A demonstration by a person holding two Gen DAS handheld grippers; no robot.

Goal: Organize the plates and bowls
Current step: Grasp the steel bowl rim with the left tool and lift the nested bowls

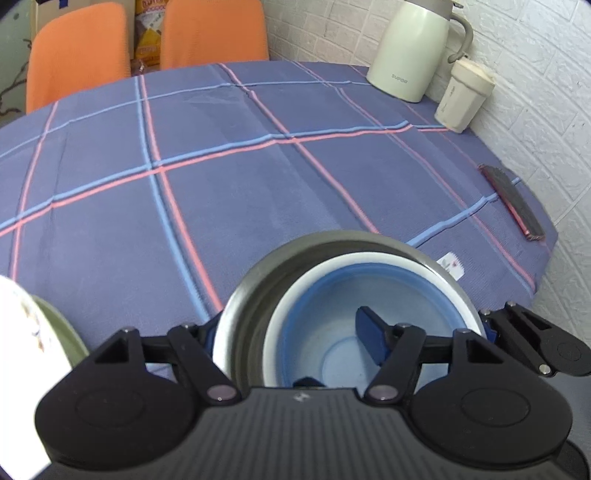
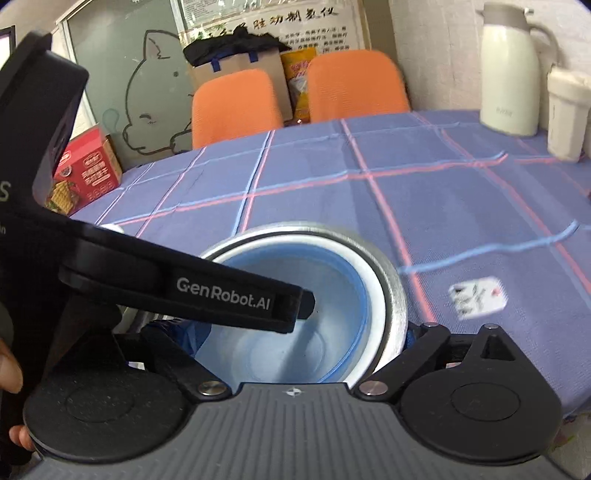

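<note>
Both grippers' fingers, left (image 1: 424, 332) and right (image 2: 295, 339), spread wide around nested bowls (image 1: 369, 306).

Office break room: plaid-clothed table (image 1: 258, 177); orange chairs (image 2: 236, 107); thermos jug (image 1: 410, 48); wall notice (image 2: 291, 26)

Two orange chairs (image 1: 147, 48) face a plaid-clothed table (image 1: 258, 166) beside a white brick wall (image 1: 535, 110).
</note>
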